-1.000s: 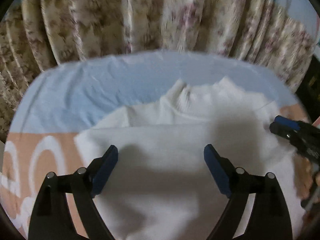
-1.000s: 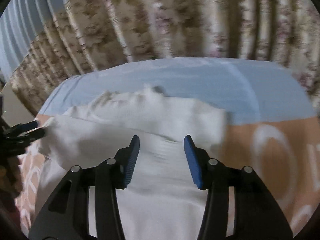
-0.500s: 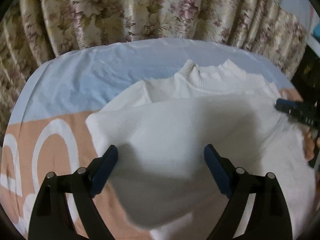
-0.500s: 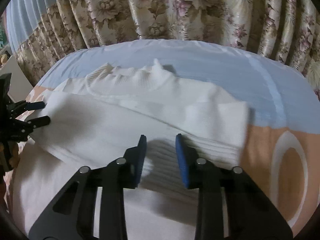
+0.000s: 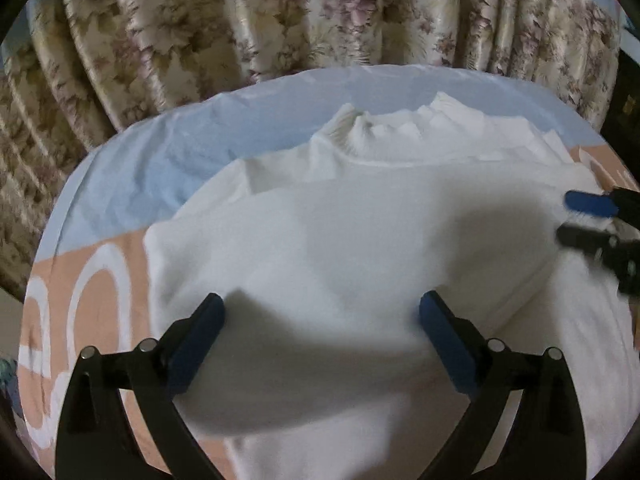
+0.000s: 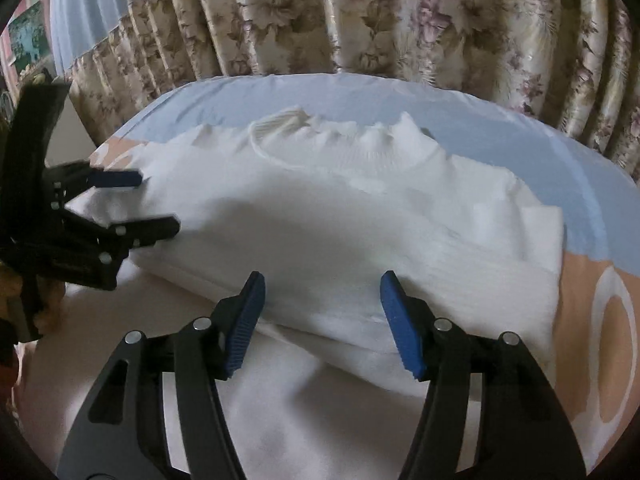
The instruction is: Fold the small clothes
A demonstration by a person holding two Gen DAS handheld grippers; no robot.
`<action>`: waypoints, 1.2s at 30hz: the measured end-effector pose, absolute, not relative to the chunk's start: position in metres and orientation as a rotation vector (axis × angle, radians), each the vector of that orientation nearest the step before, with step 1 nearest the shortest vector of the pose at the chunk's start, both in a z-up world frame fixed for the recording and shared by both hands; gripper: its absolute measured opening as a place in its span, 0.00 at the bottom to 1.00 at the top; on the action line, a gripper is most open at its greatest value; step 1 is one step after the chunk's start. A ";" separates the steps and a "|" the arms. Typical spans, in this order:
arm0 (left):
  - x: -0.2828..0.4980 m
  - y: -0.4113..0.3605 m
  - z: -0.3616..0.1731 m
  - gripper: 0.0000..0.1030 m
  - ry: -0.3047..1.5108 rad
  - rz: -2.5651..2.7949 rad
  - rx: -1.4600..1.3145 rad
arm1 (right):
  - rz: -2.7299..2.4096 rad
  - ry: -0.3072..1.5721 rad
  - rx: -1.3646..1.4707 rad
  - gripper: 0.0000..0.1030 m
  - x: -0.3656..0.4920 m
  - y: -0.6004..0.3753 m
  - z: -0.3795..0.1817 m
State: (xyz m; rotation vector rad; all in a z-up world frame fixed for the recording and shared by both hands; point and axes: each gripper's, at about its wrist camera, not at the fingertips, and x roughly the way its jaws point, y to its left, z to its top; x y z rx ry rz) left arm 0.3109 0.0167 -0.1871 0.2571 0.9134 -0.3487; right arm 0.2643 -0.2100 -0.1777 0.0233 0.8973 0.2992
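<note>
- While I look along the left hand-held gripper (image 5: 320, 316), its blue-padded fingers (image 5: 196, 340) stand spread wide with nothing between them, hovering above the white sweater (image 5: 360, 248).
- My right hand-held gripper (image 6: 322, 300) is spread too, its pads (image 6: 400, 320) to either side of the folded edge but not pinching it.
- The sweater lies on the bed (image 6: 360, 92), across the line where the pale blue sheet meets a peach cover with white rings (image 6: 612, 344).
- It is plain white, soft and faintly ribbed, with a ribbed turtleneck collar (image 6: 320, 140) crumpled into small peaks at the far side.
- One layer is folded over the body, leaving a thick doubled edge (image 6: 360, 320) running across in front of my right pads.
- A squared-off folded end (image 6: 536, 240) sits on the right, near the peach cover.
- Behind the bed hangs a floral curtain (image 5: 280, 12).
- In the left view, the other gripper's tips show at the sweater's right edge.
</note>
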 end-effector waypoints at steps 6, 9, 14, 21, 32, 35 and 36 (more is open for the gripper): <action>0.303 0.040 -0.193 0.96 0.928 -0.331 0.221 | 0.217 0.885 0.055 0.51 0.243 -0.274 -0.177; 0.302 0.037 -0.193 0.96 0.919 -0.316 0.243 | 0.182 0.873 0.033 0.49 0.236 -0.288 -0.173; 0.296 0.038 -0.182 0.96 0.929 -0.286 0.200 | 0.152 0.888 0.132 0.61 0.228 -0.314 -0.176; 0.266 0.027 -0.163 0.96 0.973 -0.171 0.144 | 0.210 0.813 0.107 0.74 0.210 -0.270 -0.143; 0.200 0.026 -0.130 0.98 0.942 -0.101 0.152 | 0.187 0.846 0.117 0.97 0.176 -0.237 -0.135; 0.180 0.027 -0.120 0.98 0.919 -0.085 0.162 | 0.183 0.844 0.133 0.97 0.158 -0.238 -0.128; 0.171 0.028 -0.116 0.98 0.912 -0.083 0.158 | 0.178 0.843 0.136 0.97 0.152 -0.238 -0.126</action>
